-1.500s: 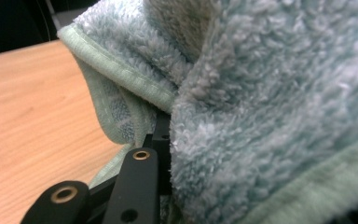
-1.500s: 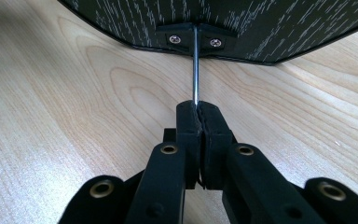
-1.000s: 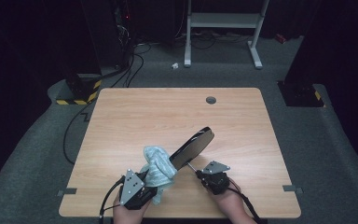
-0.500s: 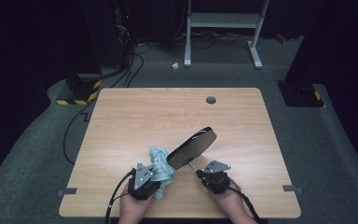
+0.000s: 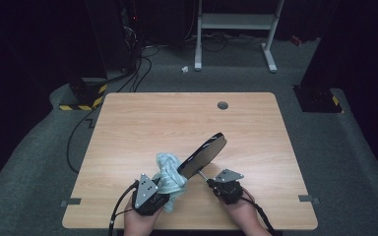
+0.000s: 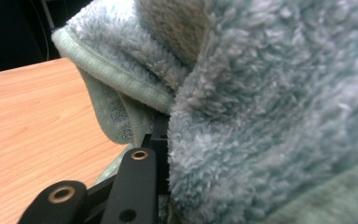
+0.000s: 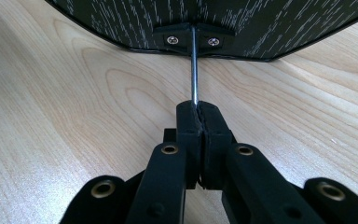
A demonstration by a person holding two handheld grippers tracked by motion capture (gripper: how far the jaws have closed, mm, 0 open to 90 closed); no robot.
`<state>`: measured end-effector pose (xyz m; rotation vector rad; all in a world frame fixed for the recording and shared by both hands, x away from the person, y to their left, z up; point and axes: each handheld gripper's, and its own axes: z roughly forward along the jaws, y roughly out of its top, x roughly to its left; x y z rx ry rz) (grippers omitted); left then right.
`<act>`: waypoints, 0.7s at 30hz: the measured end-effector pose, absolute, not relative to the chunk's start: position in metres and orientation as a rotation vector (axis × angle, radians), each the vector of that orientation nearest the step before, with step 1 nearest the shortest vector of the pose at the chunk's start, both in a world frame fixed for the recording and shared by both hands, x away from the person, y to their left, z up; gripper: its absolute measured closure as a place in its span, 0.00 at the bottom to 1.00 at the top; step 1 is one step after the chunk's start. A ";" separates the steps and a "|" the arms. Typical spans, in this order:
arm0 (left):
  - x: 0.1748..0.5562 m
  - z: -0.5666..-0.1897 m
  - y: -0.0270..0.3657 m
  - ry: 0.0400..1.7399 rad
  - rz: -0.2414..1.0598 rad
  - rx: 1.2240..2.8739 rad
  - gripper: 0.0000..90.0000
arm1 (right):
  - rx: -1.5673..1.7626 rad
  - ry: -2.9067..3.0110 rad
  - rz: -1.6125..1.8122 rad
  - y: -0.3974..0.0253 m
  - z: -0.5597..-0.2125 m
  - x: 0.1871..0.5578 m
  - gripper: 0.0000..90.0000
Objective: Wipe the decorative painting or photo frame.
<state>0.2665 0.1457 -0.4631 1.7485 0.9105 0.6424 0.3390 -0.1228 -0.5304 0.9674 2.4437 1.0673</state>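
Note:
A black oval plate (image 5: 203, 153) on a thin metal rod (image 5: 203, 176) hangs tilted over the wooden table (image 5: 177, 123), its far end raised. My right gripper (image 5: 210, 183) is shut on the rod (image 7: 194, 65), just below the plate's screwed bracket (image 7: 192, 38). A fluffy pale blue-green cloth (image 5: 169, 174) is bunched against the plate's lower left edge. My left gripper (image 5: 163, 191) is shut on the cloth (image 6: 261, 116), which covers its fingertips and hides one jaw in the left gripper view.
A round cable hole (image 5: 222, 105) sits near the table's far edge. Beyond the table are floor cables (image 5: 138, 64), a yellow-black striped block (image 5: 81, 98) and a white stand (image 5: 236, 22). Both hands are near the front edge.
My left gripper has shifted a little to the right with the cloth, closer under the plate. The right gripper and the plate have barely moved.

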 end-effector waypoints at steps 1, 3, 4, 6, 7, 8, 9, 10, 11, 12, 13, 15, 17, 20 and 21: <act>0.268 -0.465 0.146 0.915 0.642 1.754 0.75 | 0.967 2.445 1.066 -0.123 -0.530 0.339 0.97; 0.272 -0.470 0.146 0.932 0.633 1.771 0.75 | 0.964 2.443 1.065 -0.122 -0.531 0.339 0.97; 0.276 -0.477 0.145 0.944 0.630 1.799 0.75 | 0.952 2.441 1.066 -0.122 -0.531 0.339 0.97; 0.278 -0.481 0.144 0.950 0.629 1.817 0.75 | 0.952 2.441 1.066 -0.122 -0.531 0.339 0.97; 0.280 -0.485 0.144 0.957 0.626 1.826 0.75 | 0.952 2.442 1.066 -0.122 -0.531 0.339 0.97; 0.281 -0.489 0.145 0.967 0.626 1.831 0.75 | 0.964 2.444 1.065 -0.122 -0.530 0.339 0.97; 0.284 -0.492 0.146 0.981 0.620 1.844 0.76 | 0.966 2.442 1.070 -0.123 -0.531 0.339 0.97; 0.284 -0.492 0.146 0.981 0.620 1.844 0.76 | 0.966 2.442 1.070 -0.123 -0.531 0.339 0.97; 0.284 -0.493 0.146 0.983 0.623 1.849 0.76 | 0.964 2.442 1.067 -0.122 -0.531 0.339 0.97; 0.284 -0.494 0.146 0.982 0.625 1.856 0.76 | 0.965 2.441 1.070 -0.122 -0.531 0.339 0.97; 0.284 -0.493 0.147 0.981 0.630 1.859 0.76 | 0.966 2.442 1.070 -0.122 -0.531 0.339 0.97; 0.283 -0.493 0.147 0.982 0.629 1.857 0.76 | 0.966 2.443 1.069 -0.123 -0.531 0.339 0.97; 0.280 -0.491 0.146 0.969 0.632 1.858 0.75 | 0.966 2.442 1.070 -0.123 -0.531 0.339 0.97; 0.268 -0.489 0.148 0.953 0.621 1.862 0.75 | 0.964 2.447 1.067 -0.123 -0.530 0.339 0.97; 0.264 -0.489 0.149 0.949 0.619 1.864 0.75 | 0.964 2.447 1.067 -0.123 -0.530 0.339 0.97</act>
